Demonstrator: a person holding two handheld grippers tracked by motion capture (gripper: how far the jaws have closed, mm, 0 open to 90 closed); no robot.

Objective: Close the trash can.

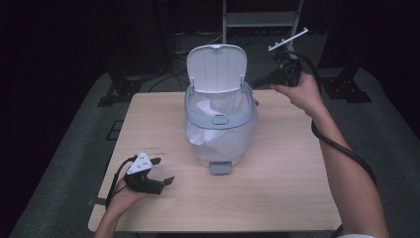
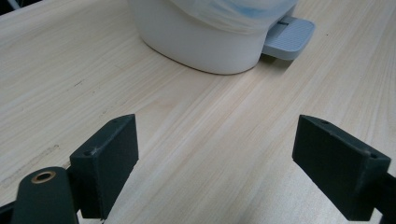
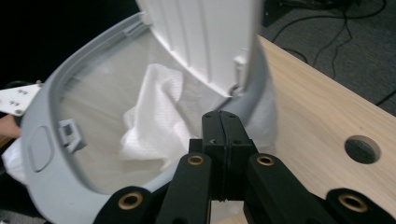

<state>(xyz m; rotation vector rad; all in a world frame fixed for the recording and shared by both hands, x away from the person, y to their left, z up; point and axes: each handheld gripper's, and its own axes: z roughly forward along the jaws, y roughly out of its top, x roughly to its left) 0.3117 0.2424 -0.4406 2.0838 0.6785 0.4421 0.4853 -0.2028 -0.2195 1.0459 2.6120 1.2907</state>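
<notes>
Standing upright, bin [image 1: 220, 131] lid [image 1: 216, 68] raised

A light wooden table [image 1: 277, 198] stands on grey carpet [image 1: 391, 129] in a dark room, black stands [image 1: 346, 84] behind.

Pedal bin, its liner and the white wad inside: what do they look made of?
Pedal bin: seemingly moulded plastic, smooth matte white body, grey rim ring, with moulded ribs on the raised lid. Liner: thin translucent plastic film, crinkled and folded over the rim. White wad: probably tissue or paper towel, judging by its soft creases and fine embossed texture. Table: pale wood-grain top, possibly laminate.
</notes>
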